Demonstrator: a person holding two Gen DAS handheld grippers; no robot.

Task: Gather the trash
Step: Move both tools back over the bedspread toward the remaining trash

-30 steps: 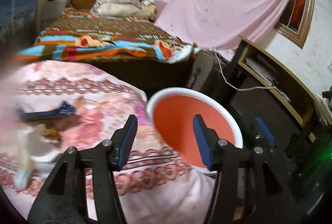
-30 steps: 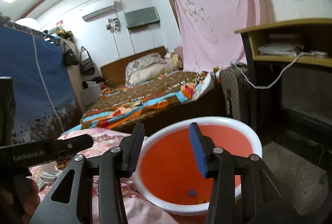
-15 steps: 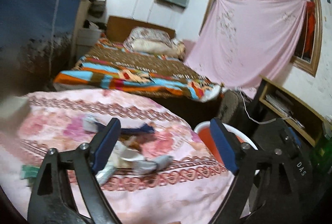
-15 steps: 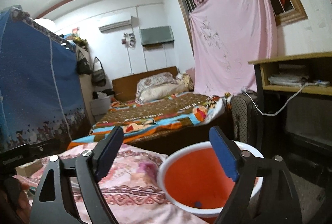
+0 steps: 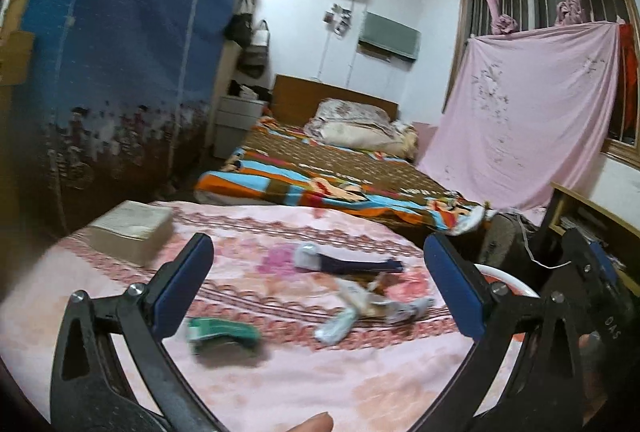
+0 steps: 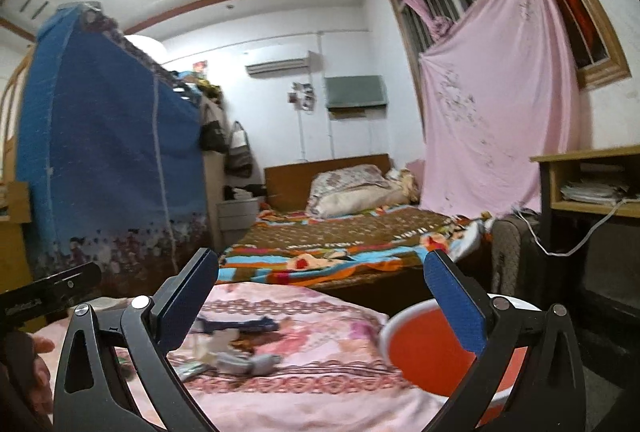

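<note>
While both grippers hang wide open and empty, we have the trash scattered across the pink floral cloth [image 5: 280,384] in the lower middle of the left wrist frame. The left gripper [image 5: 318,286] frames a green wrapper [image 5: 222,334], a dark blue strip [image 5: 360,266] and a blurred cluster of pale crumpled wrappers [image 5: 360,306]. These look light, soft and probably slippery, so we would pinch each at a raised crumple, not a flat edge. The right gripper [image 6: 320,296] hovers with the orange basin [image 6: 424,352] at lower right of its frame, just past the cloth's edge. A book-like block [image 5: 132,232] at left centre looks stiff and heavier.
</note>
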